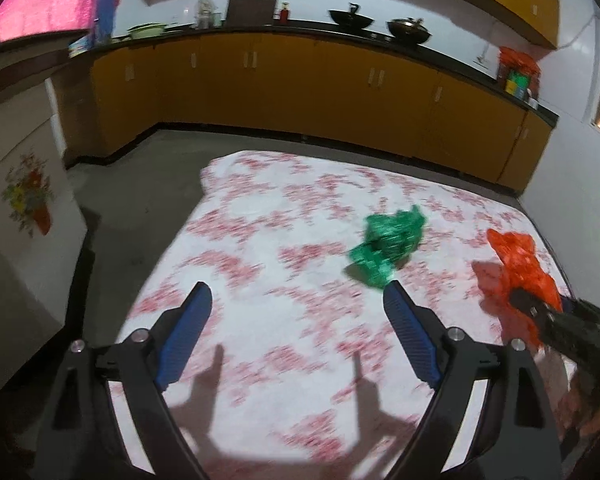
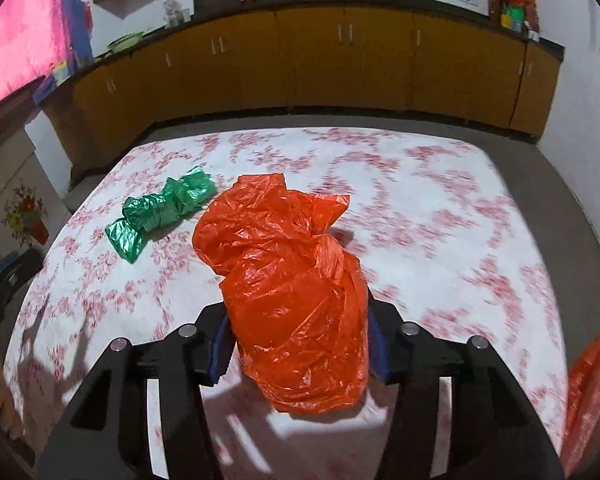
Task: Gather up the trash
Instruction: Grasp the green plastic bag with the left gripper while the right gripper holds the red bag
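Observation:
A crumpled orange plastic bag [image 2: 292, 292] lies on the table with the white and red flowered cloth [image 2: 440, 208]. My right gripper [image 2: 296, 320] has its blue pads against both sides of the bag's near end, shut on it. A crumpled green plastic bag [image 2: 160, 210] lies to the left of it on the cloth. In the left wrist view my left gripper [image 1: 296, 288] hangs open over bare cloth, nothing between its fingers. The green bag [image 1: 384, 246] lies just beyond its right fingertip. At the right edge the orange bag [image 1: 520, 264] shows with the right gripper's dark finger on it.
More orange plastic [image 2: 592, 392] shows at the right edge, near the table's corner. Grey floor runs around the table. Yellow cabinets [image 1: 300, 88] under a black counter with woks and jars stand behind. A white appliance with a flower sticker [image 1: 24, 200] stands left.

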### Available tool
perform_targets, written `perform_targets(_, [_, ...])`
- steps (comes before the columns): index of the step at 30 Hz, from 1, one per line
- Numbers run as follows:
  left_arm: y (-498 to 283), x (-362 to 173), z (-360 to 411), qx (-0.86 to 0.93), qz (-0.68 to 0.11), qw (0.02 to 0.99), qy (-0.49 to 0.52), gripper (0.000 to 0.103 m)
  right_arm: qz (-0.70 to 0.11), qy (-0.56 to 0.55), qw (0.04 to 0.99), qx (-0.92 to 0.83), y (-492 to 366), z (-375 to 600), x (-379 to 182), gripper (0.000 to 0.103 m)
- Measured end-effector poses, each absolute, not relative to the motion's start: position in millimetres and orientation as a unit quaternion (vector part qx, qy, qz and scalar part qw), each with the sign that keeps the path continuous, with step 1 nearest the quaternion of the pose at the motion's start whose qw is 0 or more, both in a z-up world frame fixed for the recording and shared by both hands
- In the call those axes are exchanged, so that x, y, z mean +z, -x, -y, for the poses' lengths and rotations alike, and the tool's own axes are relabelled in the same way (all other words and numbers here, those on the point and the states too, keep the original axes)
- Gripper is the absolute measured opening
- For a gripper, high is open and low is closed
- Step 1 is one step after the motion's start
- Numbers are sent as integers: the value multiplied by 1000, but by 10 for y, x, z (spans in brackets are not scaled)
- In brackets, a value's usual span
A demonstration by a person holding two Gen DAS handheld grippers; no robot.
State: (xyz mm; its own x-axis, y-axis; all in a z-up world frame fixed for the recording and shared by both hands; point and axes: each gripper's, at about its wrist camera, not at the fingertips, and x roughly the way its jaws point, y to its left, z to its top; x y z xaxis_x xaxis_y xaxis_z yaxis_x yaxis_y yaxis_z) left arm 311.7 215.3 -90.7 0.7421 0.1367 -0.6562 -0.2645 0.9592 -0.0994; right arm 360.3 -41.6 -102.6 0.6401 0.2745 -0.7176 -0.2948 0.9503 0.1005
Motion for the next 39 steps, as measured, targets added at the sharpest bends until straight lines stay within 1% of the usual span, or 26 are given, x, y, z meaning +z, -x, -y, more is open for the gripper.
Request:
perform_targets(7, [-3777,-1028,-1816,86,-367,924,67,88,-388,-21,911,141,-3338,860,-945,54])
perform_targets(14, [-4238,-1218,-1722,91,-400,911,42,88,-397,-38,906,139,-3278,1067,-971,54])
perform_targets(17, [-4388,-1282,-1729,80,-417,904,46,85,-400,-47,904,140,-3265,1141,-977,54])
perform_targets(19, [-4464,-1318,-1708,69,-427,901,43,76,-402,-52,903,142,-3258,1181,-983,54])
perform_targets(20, [-4482,-1333,-1695,63,-431,899,41,74,-402,-54,903,142,-3257,1198,-986,54])
perform_targets(22, [-4504,-1350,-1669,52,-436,898,39,62,-402,-56,903,142,-3249,1229,-985,54])
perform_targets(23, [-4511,-1355,-1657,47,-437,897,39,60,-402,-56,903,142,-3240,1232,-984,54])
perform_targets(24, [-4512,-1356,-1647,46,-436,898,37,54,-401,-56,903,141,-3234,1250,-986,54])
perform_targets(27, [-4484,-1350,-1620,42,-435,899,34,47,-400,-59,904,137,-3199,1285,-963,54])
perform_targets(30, [-4390,-1325,-1593,41,-430,901,32,44,-397,-61,906,133,-3148,1344,-930,54])
perform_targets(39, [-3767,-1034,-1260,37,-405,914,-2,44,-373,-62,919,113,-2782,1612,-695,54])
